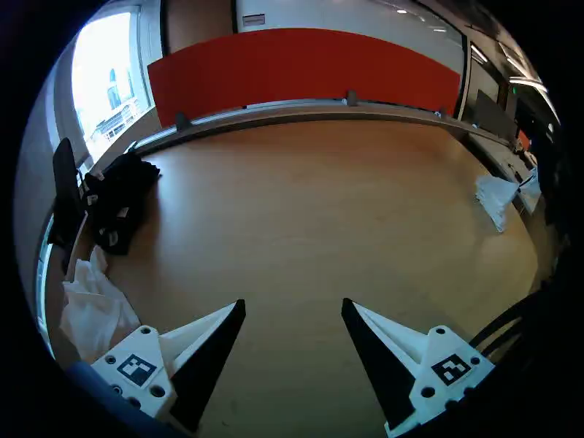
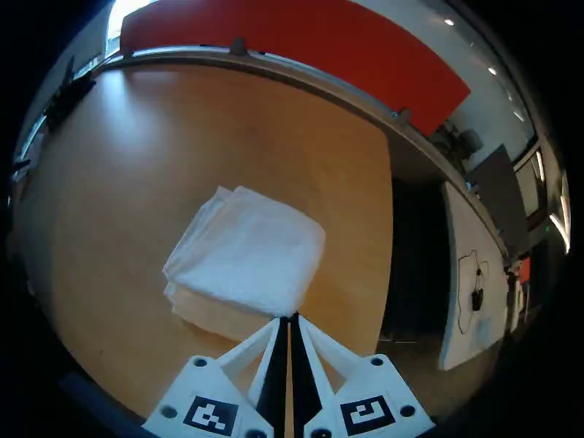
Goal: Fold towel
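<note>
The folded white terry towel (image 2: 248,252) lies mid-frame in the right gripper view on the light wooden tabletop (image 2: 131,146). The right hand-held gripper (image 2: 290,321) has its fingers pressed together at the towel's near edge. The left hand-held gripper (image 1: 293,302) is spread apart over bare wood. A red partition panel (image 1: 306,66) runs along the top and a bright window (image 1: 106,80) sits upper left.

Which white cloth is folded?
The towel just ahead of the right tool; the near cloth and far cloth in the left gripper view lie crumpled.

Middle: tabletop (image 1: 314,204) is lying open.
Left: black gear (image 1: 117,197), crumpled cloth (image 1: 91,306) are crowding.
Near: folded towel (image 2: 248,255) is lying ahead.
Far: red partition (image 1: 306,66) is blocking.
</note>
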Demonstrator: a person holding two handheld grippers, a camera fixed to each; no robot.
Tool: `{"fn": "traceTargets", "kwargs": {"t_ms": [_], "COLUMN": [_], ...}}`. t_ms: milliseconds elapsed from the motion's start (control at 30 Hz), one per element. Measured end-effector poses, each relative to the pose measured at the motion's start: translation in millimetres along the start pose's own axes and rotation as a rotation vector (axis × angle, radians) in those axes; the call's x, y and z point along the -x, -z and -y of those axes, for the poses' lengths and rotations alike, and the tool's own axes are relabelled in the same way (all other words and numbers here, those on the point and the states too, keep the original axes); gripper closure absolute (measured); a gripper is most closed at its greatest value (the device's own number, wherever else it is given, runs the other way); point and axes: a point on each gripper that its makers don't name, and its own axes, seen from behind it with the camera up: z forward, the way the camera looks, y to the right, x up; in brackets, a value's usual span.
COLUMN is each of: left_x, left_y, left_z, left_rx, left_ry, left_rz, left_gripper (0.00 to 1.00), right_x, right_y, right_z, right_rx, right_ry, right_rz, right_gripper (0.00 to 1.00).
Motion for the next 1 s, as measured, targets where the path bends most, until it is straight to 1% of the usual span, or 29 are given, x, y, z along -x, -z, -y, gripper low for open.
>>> {"fn": "traceTargets", "kwargs": {"t_ms": [500,700,1000], "left_x": [-1,-1,-1], "left_y": [-2.7,-3.3,-4.3], "left_z": [-0.8,0.7,0.8], "left_rx": [-0.003,-0.006,-0.007], "left_ry": [-0.002,0.0,-0.001], "left_rz": [0.003,0.005,0.007], "left_gripper": [0.02,0.02,0.02], "right_x": [22,29,28], "right_y": [-7.3,-10.5,-14.0], "right_z": [2,1,2], "right_rx": [-0.009,-0.008,0.003], "right_ry": [-0.014,-0.023,-0.023], "right_rz": [0.045,0.063,0.064], "right_gripper": [0.96,0.96,0.96]}}
